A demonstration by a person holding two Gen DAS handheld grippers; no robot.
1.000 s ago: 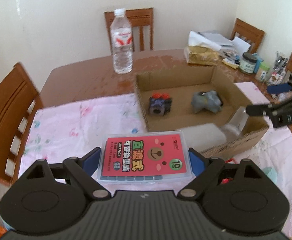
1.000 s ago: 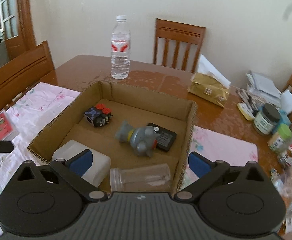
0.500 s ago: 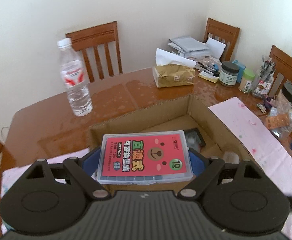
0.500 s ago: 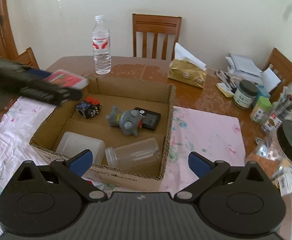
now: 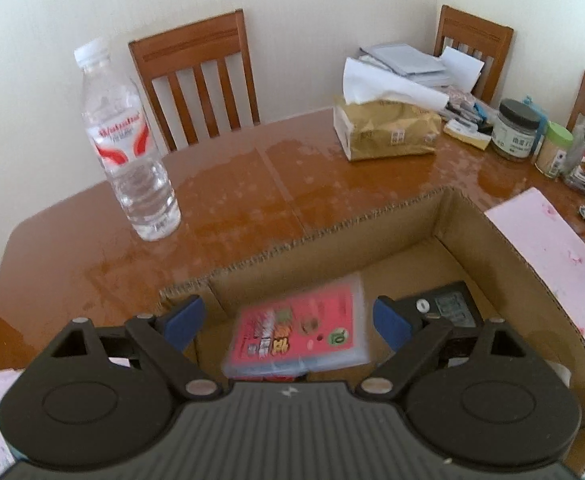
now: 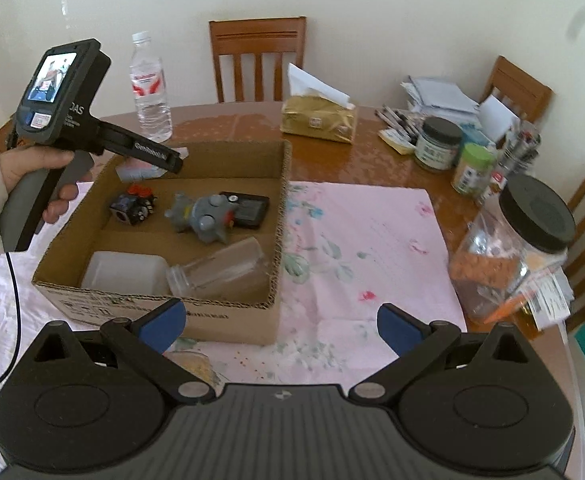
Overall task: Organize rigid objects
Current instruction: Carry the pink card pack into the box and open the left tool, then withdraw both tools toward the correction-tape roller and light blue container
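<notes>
The left gripper (image 5: 288,322) has its blue-padded fingers (image 5: 184,318) spread wide, and nothing is held between them. Blurred in the gap, the flat clear plastic case with a red label (image 5: 298,334) is free of both pads, low in the centre of the left wrist view, inside the brown cardboard box (image 5: 372,220); whether it rests on the floor of the box cannot be told. To its right in the box is a black rectangular device (image 5: 446,304).

The right gripper (image 6: 280,326) is also wide open and empty, hovering over the pink floral cloth (image 6: 364,240) in front of the box's near wall.

In the right wrist view the box (image 6: 280,240) sits left of centre. It holds a small black toy with red knobs (image 6: 132,206), a grey toy figure (image 6: 204,218) touching the black device (image 6: 248,208), a white translucent plastic tub (image 6: 124,272) at the near left and a clear jar lying on its side (image 6: 220,268) beside it. The case (image 6: 134,170) shows only partly at the far left corner, under the left gripper (image 6: 172,160), which a hand (image 6: 40,172) holds over the box.

On the brown wooden worktop (image 5: 232,208) behind the box stands a clear water bottle (image 5: 126,148).
</notes>
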